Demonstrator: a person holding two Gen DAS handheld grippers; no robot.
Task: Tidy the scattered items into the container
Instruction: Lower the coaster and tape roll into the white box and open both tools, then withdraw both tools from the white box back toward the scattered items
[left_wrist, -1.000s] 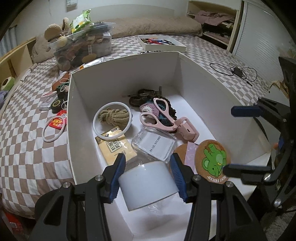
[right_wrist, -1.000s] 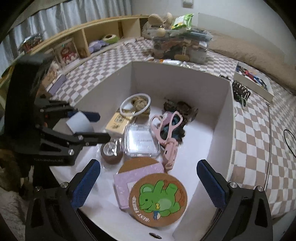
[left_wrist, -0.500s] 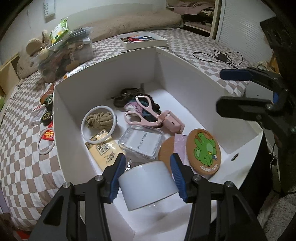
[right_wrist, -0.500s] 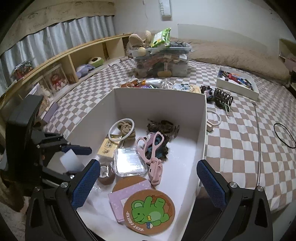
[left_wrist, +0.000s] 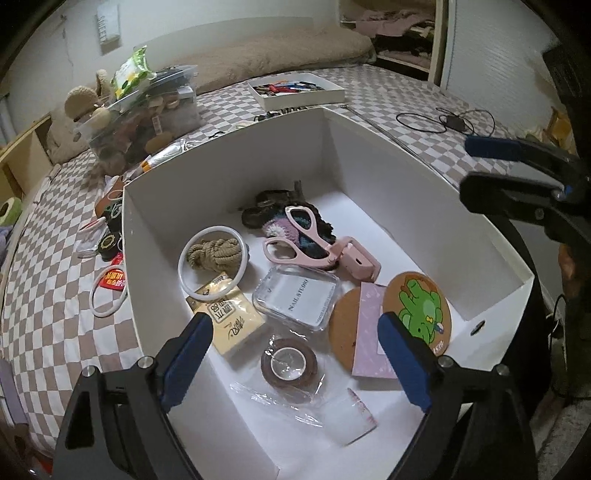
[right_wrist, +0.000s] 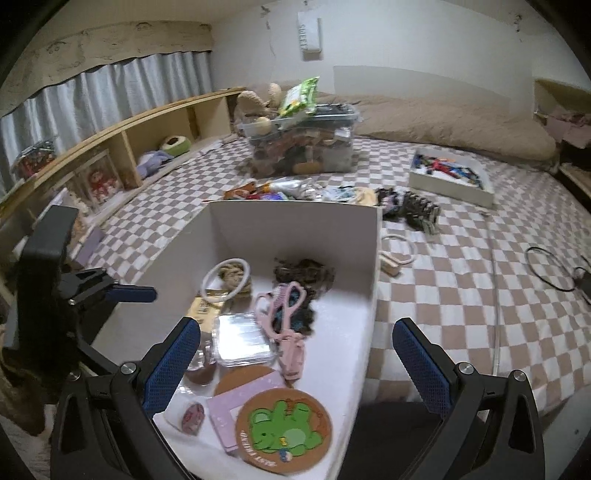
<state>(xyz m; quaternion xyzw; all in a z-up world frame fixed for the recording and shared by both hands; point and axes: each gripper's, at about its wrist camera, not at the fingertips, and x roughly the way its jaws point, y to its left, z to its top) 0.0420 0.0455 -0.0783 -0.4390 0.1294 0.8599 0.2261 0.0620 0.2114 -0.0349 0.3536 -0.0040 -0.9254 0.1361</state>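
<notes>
We are holding the left gripper (left_wrist: 295, 354) over the near end of the white rectangular cardboard box (left_wrist: 491, 254), its jaws now spread wide and empty. Half a second ago they were clamped on the white roll of tape with a pink-printed core (left_wrist: 349, 419); that roll is now lying on its side on the box floor just under the gripper, touching the crinkled clear wrapper of the brown tape roll (left_wrist: 289, 363). So one more item is stowed. The right gripper (right_wrist: 295, 354) is also hanging released and empty, and is now pointing past the box toward the checked bedspread (right_wrist: 461, 295). Farther out, items are still waiting outside: a white plastic ring (left_wrist: 108, 295) beside the box's left wall, and dark hair claws (right_wrist: 417, 214) beyond its far corner. We judge the tidying unfinished; next grasp is likely out there.
</notes>
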